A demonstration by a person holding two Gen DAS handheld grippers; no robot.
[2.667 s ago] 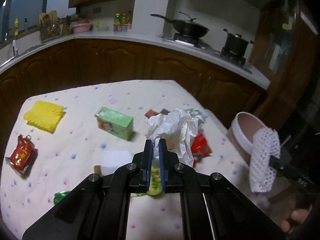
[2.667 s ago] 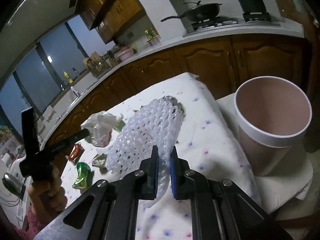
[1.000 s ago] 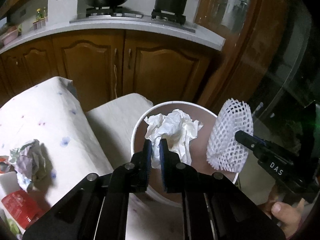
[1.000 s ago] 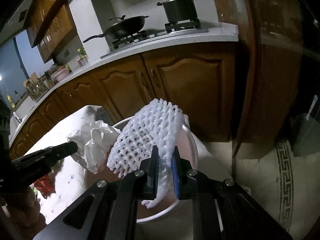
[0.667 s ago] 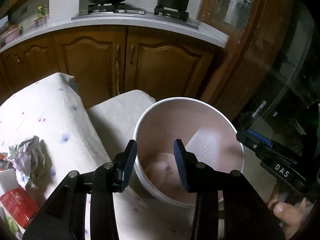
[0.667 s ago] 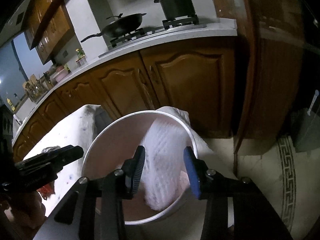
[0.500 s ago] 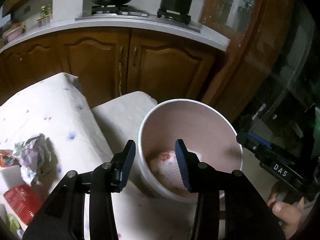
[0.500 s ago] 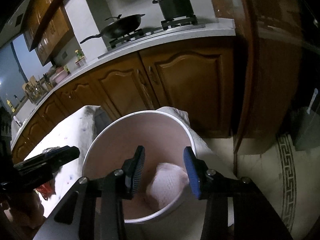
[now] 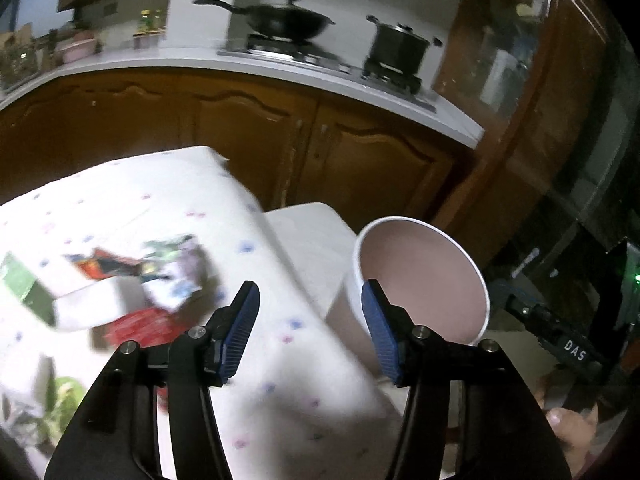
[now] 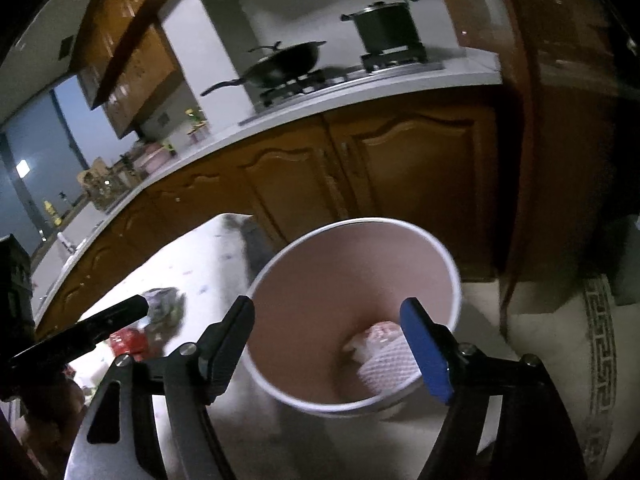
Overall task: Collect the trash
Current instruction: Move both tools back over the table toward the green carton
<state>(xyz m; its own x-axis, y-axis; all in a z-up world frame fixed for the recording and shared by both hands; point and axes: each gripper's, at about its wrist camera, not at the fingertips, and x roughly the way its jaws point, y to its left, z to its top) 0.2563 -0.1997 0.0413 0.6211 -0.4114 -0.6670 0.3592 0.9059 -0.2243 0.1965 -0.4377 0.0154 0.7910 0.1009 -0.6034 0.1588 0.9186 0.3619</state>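
Blur everywhere in the left wrist view, so the heap of wrappers on the table (image 9: pixel 120 216) is hard to read: there's a red crinkled wrapper (image 9: pixel 140 326), a green carton (image 9: pixel 24 284) cut off at the left edge, a white boxy thing (image 9: pixel 96 306), and a green and purple printed packet (image 9: pixel 176 272), but can't really tell what touches what.

The round white bin with the pinkish inside (image 10: pixel 354 308) sits just beside the table's edge. From the left camera its bottom is hidden by its own wall. From the right camera you can see white foam fruit netting (image 10: pixel 384 360) lying at the bottom, with a pinkish-white crumpled lump (image 10: pixel 378 330) right behind it, partly covered by a blue finger pad.

The left gripper (image 9: pixel 310 330) has its jaws spread wide with nothing between them, hovering over the table edge near the bin's rim. The right gripper (image 10: pixel 328 344) is also spread wide and empty, straddling the bin's mouth from above.

The table has a white cloth with small pink and blue dots. Behind it are brown wooden cabinets (image 10: pixel 328 176) under a pale counter, with a black wok (image 9: pixel 286 20) and a black lidded pot (image 9: pixel 398 44) on the stove. Right of the bin is open floor with a patterned-border rug (image 10: pixel 596 344).
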